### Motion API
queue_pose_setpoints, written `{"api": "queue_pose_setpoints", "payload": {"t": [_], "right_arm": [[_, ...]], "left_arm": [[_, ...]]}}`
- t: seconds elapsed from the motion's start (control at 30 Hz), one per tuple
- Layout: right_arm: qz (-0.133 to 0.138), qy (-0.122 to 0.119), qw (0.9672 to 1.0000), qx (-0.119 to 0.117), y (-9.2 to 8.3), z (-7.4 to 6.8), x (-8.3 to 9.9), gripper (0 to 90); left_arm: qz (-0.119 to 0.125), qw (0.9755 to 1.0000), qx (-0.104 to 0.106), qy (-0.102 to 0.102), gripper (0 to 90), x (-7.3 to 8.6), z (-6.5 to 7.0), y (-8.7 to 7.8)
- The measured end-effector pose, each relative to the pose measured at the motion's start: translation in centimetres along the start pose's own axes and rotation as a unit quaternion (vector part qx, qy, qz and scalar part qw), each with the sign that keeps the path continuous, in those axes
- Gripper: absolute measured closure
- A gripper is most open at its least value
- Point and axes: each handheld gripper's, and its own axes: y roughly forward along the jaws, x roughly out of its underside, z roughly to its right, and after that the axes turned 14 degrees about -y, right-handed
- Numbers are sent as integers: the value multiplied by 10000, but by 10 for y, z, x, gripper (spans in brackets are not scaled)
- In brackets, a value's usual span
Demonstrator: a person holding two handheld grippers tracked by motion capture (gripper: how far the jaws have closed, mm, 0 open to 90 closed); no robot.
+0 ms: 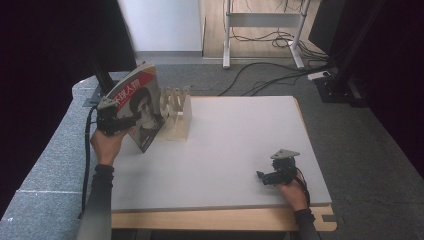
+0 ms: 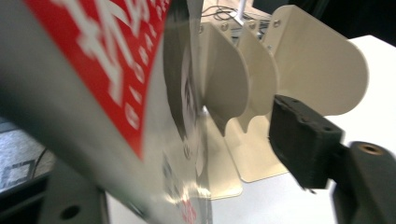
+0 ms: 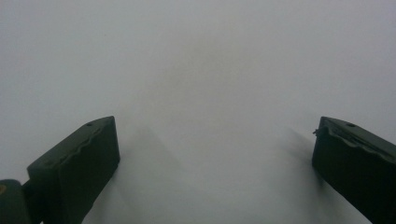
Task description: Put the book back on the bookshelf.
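A magazine (image 1: 141,104) with a red title band and a portrait on its cover stands tilted on the white table (image 1: 235,145), at the left end of a cream slotted file rack (image 1: 178,114). My left gripper (image 1: 118,123) is at the magazine's near edge, jaws on either side of it. In the left gripper view the cover (image 2: 116,70) sits close to the camera, and one black finger (image 2: 303,140) stands clear of it, in front of the rack's dividers (image 2: 308,60). My right gripper (image 1: 264,177) rests near the table's front right, jaws wide apart (image 3: 215,154) over bare table.
The table's wooden front edge (image 1: 220,220) lies below both hands. On the grey floor beyond the table, cables (image 1: 270,75) run between the white legs of a desk frame (image 1: 227,35). Dark curtains hang at both sides.
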Motion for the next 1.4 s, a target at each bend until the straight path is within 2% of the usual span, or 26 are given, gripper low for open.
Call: {"api": "queue_pose_setpoints", "payload": {"t": [0.13,0.37,0.57,0.73,0.9,1.0,1.1,1.23,1.4], "right_arm": [[0,-2,10000,1,0,0,0,0],[-2,-7,10000,10,0,0,0,0],[1,-10,10000,8,0,0,0,0],[-8,-5,10000,3,0,0,0,0],[-8,-5,10000,4,0,0,0,0],[-7,-6,10000,4,0,0,0,0],[-11,0,10000,8,0,0,0,1],[-9,-2,10000,10,0,0,0,1],[-2,-5,10000,14,0,0,0,1]], "left_arm": [[22,10000,17,-39,215,6,-5,-5],[31,10000,-20,60,142,12,-4,-19],[-25,9998,188,24,109,16,-1,-31],[-126,9995,282,42,51,23,5,-41],[-228,9980,571,118,8,33,15,-49],[-286,9969,708,182,0,42,20,-49],[-385,9960,731,349,0,53,26,-46],[-475,9936,948,380,0,70,32,-39],[-631,9909,1116,406,0,93,40,-26]]}}
